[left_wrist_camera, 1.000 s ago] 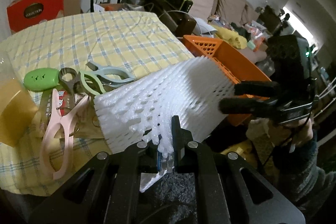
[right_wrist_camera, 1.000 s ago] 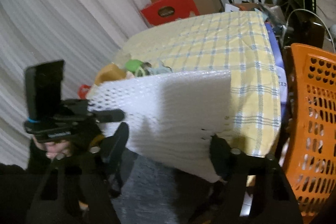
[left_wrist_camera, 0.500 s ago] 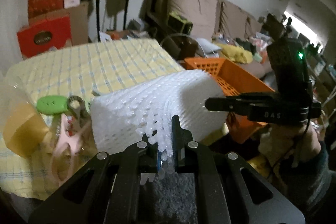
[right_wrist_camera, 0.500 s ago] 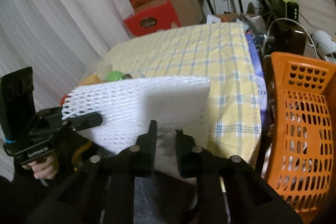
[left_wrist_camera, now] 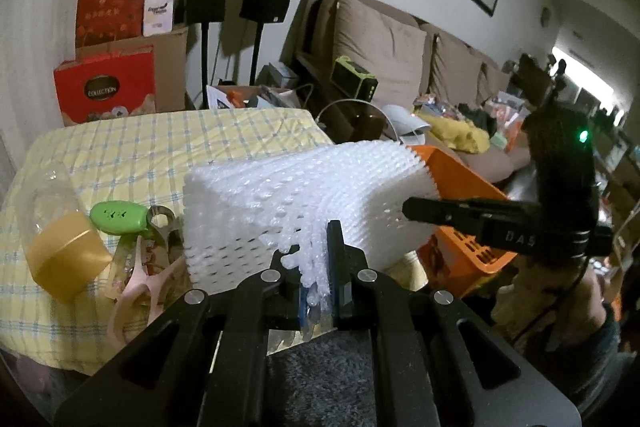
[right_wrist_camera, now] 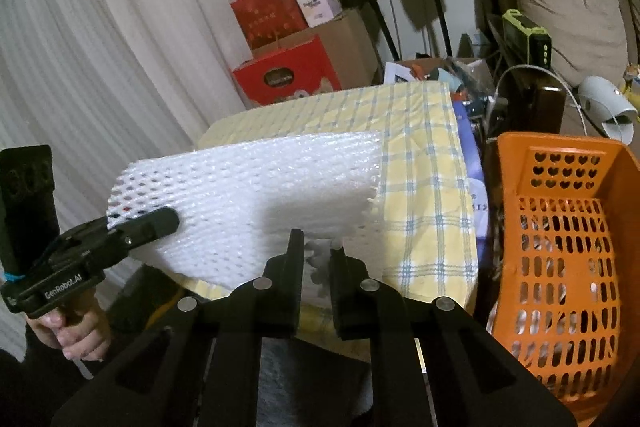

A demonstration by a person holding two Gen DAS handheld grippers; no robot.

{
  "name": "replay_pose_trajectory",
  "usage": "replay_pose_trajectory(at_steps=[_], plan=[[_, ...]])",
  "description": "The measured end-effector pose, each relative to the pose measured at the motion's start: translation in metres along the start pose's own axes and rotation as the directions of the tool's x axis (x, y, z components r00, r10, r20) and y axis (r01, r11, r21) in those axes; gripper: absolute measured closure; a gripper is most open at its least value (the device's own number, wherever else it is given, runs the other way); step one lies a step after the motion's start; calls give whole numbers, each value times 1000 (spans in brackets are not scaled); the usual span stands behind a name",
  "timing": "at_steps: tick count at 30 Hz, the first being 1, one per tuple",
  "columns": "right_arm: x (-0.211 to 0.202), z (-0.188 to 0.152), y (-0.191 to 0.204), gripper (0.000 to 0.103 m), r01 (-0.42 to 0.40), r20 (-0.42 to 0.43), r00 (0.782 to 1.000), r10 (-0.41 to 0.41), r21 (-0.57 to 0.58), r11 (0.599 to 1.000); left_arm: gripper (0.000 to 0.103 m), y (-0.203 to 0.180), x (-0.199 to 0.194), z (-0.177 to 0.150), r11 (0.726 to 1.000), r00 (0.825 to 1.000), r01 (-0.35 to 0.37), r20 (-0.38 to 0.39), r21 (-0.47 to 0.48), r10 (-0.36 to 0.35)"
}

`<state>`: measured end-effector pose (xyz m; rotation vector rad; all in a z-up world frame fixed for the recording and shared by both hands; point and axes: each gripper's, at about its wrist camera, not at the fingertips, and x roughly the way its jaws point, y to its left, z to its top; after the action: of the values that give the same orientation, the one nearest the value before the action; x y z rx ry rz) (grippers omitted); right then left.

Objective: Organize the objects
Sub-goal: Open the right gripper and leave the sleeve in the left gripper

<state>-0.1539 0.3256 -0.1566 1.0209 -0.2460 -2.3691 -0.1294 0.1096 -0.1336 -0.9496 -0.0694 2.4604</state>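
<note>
A white foam net sheet [left_wrist_camera: 304, 195], soft and knobbly with rows of oval holes, hangs in the air above the near edge of a table under a yellow-and-blue checked cloth [left_wrist_camera: 160, 147]. The left gripper [left_wrist_camera: 316, 267] is clamped on its ragged near edge; the right gripper [right_wrist_camera: 316, 255] has its fingers pinched on the sheet's opposite end (foam shows between them). The sheet's long axis runs from one gripper to the other, sagging slightly. Beside the table stands an orange plastic basket [right_wrist_camera: 560, 227], perforated with slots and hearts. Behind: pleated white curtains [right_wrist_camera: 100, 47], red boxes [left_wrist_camera: 104, 87], a brown sofa [left_wrist_camera: 380, 55].
</note>
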Motion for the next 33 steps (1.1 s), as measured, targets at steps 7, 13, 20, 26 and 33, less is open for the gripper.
replay_pose_trajectory(at_steps=[7, 13, 20, 26, 33], plan=[[-15, 6, 9, 92, 33, 30, 999, -32, -32, 999, 96, -11, -6, 4, 999, 999, -37, 8, 24, 37], [-39, 13, 9, 92, 48, 77, 996, -45, -31, 998, 96, -26, -31, 17, 998, 996, -39, 80, 46, 35], [-65, 19, 28, 92, 91, 136, 988, -79, -85, 992, 96, -31, -37, 25, 997, 995, -71, 75, 30, 68], [-85, 23, 34, 91, 107, 181, 980, -87, -101, 989, 96, -42, -36, 26, 978, 978, -193, 99, 80, 184], [-102, 26, 29, 92, 168, 214, 966, -147, -83, 982, 97, -51, -40, 26, 982, 981, -169, 111, 83, 159]])
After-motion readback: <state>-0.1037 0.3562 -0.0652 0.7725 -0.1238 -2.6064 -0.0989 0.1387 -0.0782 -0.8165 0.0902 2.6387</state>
